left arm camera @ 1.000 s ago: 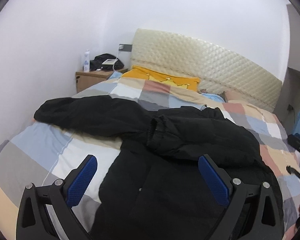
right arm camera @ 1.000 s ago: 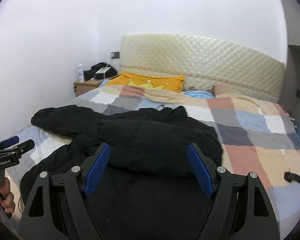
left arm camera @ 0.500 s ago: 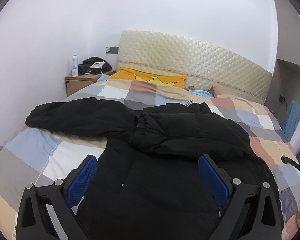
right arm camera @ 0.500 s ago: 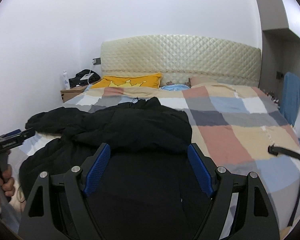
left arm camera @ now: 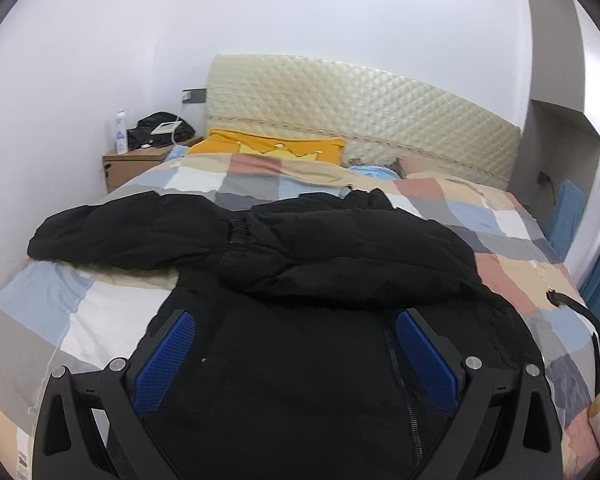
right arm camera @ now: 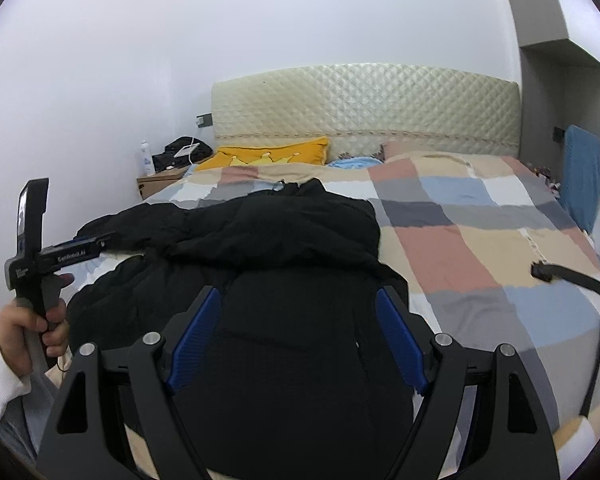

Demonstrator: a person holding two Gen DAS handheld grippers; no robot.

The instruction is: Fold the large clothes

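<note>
A large black padded jacket (left arm camera: 320,280) lies on the checked bedspread (left arm camera: 60,308), zip side up. One sleeve is folded across its chest and the other sleeve (left arm camera: 112,232) stretches out to the left. My left gripper (left arm camera: 296,340) is open and empty above the jacket's lower body. My right gripper (right arm camera: 298,320) is open and empty above the jacket (right arm camera: 284,240) near its hem. The left gripper also shows in the right wrist view (right arm camera: 80,254), held in a hand at the left.
A yellow pillow (left arm camera: 276,146) and quilted headboard (left arm camera: 360,112) are at the far end. A wooden nightstand (left arm camera: 136,164) with a bottle and dark items stands at the back left. A black strap (right arm camera: 580,280) lies on the bedspread (right arm camera: 480,240) at the right.
Both grippers have shifted and turned over the foot of the bed, so the jacket sits more centrally under them. The jacket has not moved. Both grippers stay open.
</note>
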